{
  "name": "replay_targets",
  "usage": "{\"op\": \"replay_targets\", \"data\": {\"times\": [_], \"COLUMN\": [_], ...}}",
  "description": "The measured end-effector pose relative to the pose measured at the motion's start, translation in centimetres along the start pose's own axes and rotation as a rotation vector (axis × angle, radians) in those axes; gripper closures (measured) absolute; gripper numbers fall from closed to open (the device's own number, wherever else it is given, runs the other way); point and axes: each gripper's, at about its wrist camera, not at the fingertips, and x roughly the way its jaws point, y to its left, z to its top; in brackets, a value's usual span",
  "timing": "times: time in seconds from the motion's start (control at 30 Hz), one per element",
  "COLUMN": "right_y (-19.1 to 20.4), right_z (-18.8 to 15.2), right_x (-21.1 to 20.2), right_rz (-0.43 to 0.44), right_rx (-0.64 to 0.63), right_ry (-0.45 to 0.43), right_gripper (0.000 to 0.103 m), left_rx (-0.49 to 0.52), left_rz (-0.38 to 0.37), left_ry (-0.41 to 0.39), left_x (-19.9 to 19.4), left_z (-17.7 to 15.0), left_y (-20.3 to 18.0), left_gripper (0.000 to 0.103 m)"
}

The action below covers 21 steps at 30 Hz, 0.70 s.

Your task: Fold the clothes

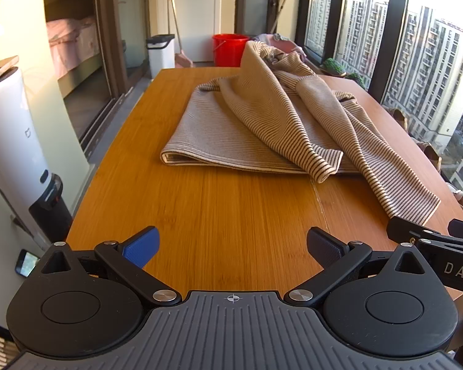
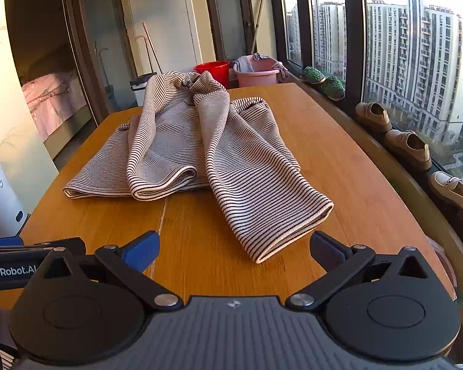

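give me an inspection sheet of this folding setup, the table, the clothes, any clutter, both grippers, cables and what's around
Surface: wooden table, seam running along its middle.
Job's things: one striped sweater lying on the table, body flat, both sleeves draped forward, collar end bunched up at the far side.
Clutter: nothing seen on the table besides the sweater.
Grippers: left gripper open, holding nothing, hovering over the near edge; right gripper open, holding nothing, just short of the nearer sleeve cuff.
Cables: nothing seen.
Surroundings: red bucket and pink basin beyond the table, shoes along the window sill, white appliance at the left, bin behind.
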Motion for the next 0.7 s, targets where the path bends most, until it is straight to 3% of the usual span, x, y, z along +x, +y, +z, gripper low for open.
{"op": "replay_targets", "data": {"times": [0.7], "right_y": [-0.19], "right_z": [-0.16], "right_x": [0.73], "right_rz": [-0.001], "right_rx": [0.007], "right_ry": [0.025], "right_gripper": [0.0], "left_rx": [-0.007], "left_rz": [-0.01], "left_ry": [0.033], "left_x": [0.86], "left_z": [-0.17], "left_y": [0.03], "left_gripper": [0.0]}}
